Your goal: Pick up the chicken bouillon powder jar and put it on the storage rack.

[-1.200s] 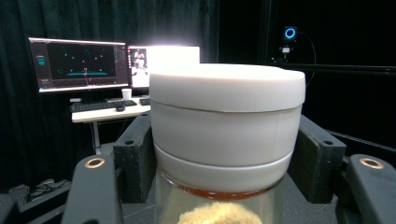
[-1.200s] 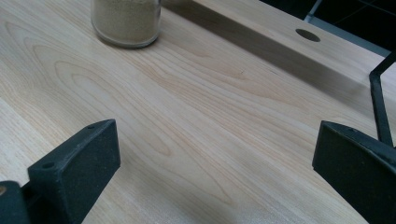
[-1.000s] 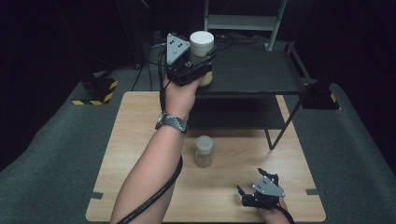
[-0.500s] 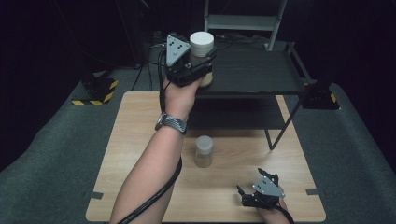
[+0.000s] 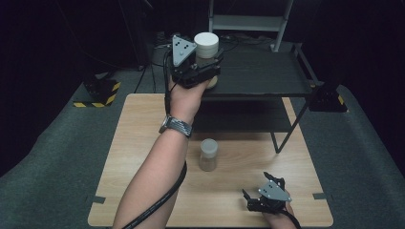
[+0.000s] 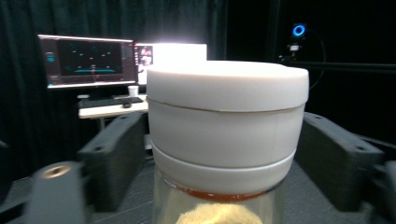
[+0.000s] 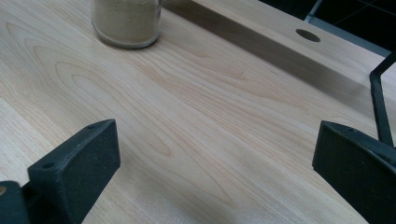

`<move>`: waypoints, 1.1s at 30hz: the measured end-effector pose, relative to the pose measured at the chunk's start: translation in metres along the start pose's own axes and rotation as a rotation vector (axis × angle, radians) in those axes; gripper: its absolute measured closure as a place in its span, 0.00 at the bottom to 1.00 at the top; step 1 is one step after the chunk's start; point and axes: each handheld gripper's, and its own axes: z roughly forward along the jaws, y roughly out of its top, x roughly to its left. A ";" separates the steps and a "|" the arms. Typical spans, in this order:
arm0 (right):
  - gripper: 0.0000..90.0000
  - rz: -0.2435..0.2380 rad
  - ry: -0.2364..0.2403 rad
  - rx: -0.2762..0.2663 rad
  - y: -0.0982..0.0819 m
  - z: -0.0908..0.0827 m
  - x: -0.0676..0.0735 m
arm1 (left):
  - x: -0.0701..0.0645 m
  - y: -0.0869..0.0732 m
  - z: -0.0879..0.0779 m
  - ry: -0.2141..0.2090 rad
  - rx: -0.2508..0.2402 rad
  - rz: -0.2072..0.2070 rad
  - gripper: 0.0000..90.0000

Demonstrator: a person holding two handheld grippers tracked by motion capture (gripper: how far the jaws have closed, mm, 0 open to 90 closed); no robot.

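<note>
Left gripper view tells me the left gripper's [image 5: 210, 64] jaws have just been opening off the white-lidded jar [image 6: 228, 135], which stands between them on the black shelf [image 5: 267, 76], apparently released. At five o'clock my right gripper [image 5: 267, 188] rests spread, empty, on the table [image 5: 143, 143].

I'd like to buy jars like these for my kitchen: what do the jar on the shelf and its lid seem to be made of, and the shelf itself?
The jar looks like clear glass or plastic, since a yellowish filling shows through its wall. Its lid seems matte white plastic, smooth and opaque, with a seam line. The shelf looks like black-painted metal, with thin legs and a flat dull top.
</note>
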 end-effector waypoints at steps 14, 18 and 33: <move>0.00 -0.017 0.000 0.004 0.001 0.000 0.001 | -0.001 0.001 -0.025 -0.026 0.002 0.005 0.00; 0.00 -0.020 -0.003 0.005 0.001 0.001 0.002 | -0.001 0.001 -0.036 -0.034 -0.004 0.012 0.00; 0.00 -0.025 -0.006 0.009 0.002 0.001 0.004 | -0.001 -0.007 -0.077 -0.043 -0.010 0.034 0.00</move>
